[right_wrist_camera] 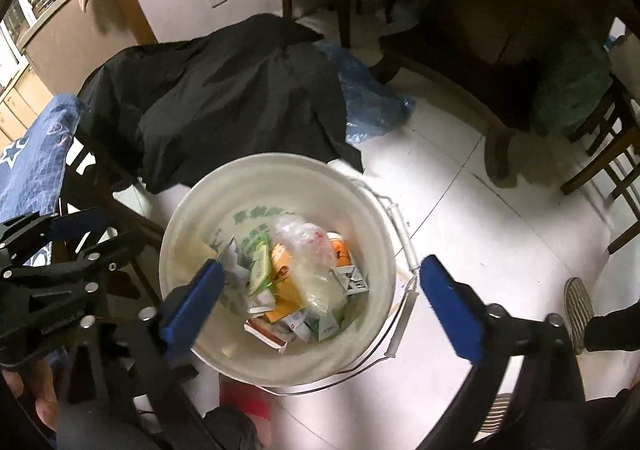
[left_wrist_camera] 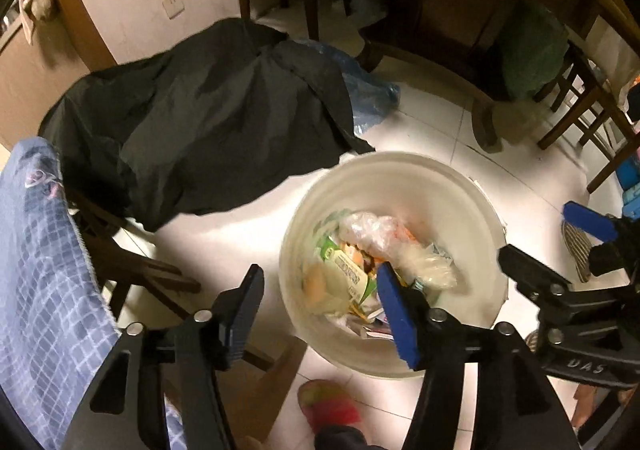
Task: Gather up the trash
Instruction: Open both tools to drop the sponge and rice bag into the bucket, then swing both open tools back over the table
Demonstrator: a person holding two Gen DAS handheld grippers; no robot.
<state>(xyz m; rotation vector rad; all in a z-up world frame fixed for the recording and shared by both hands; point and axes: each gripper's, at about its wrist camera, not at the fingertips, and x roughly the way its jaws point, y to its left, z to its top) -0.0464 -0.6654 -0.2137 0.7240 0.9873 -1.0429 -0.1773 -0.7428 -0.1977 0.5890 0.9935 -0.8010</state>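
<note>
Blue-padded, the left gripper and right gripper both hang over the white bucket on the floor tiles — jaws apart, gripping nothing. Trash fills it; black cloth behind.

My left wrist camera looks steeply down from the near left of the white bucket; my right one hangs closer, almost directly over it. Both share the bucket, the black cloth and the tiled floor.
</note>
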